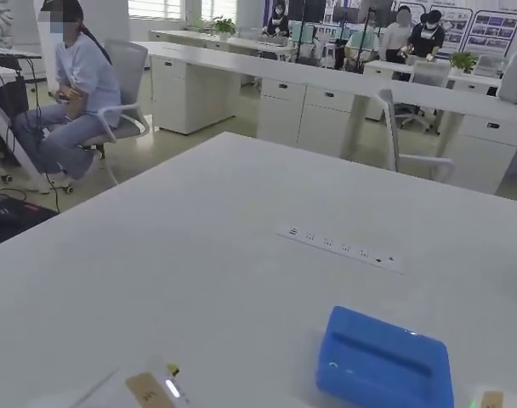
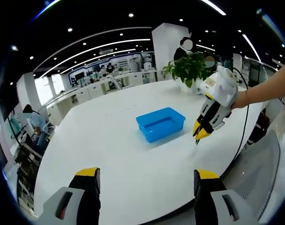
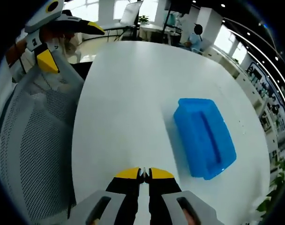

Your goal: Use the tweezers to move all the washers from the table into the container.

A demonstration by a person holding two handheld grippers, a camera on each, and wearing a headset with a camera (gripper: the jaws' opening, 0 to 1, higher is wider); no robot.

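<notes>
The blue container [image 1: 384, 364] sits on the white table [image 1: 199, 255] near its front edge. In the left gripper view the container [image 2: 160, 123] lies ahead of my open left gripper [image 2: 147, 176], which holds nothing. My right gripper [image 2: 198, 136] hovers just right of the container there, jaws together, with a thin dark tip poking out below them. In the right gripper view my right gripper [image 3: 145, 174] is shut on a thin sliver, seemingly the tweezers, above the table edge. The container [image 3: 204, 138] lies ahead to the right, and the left gripper [image 3: 72, 44] stands open at the upper left.
A socket strip [image 1: 339, 246] is set into the table beyond the container. A mesh chair [image 3: 34, 140] stands at the table's near edge. A potted plant [image 2: 189, 70] sits on the far side. A person [image 1: 76, 93] sits at the left, with desks and people behind.
</notes>
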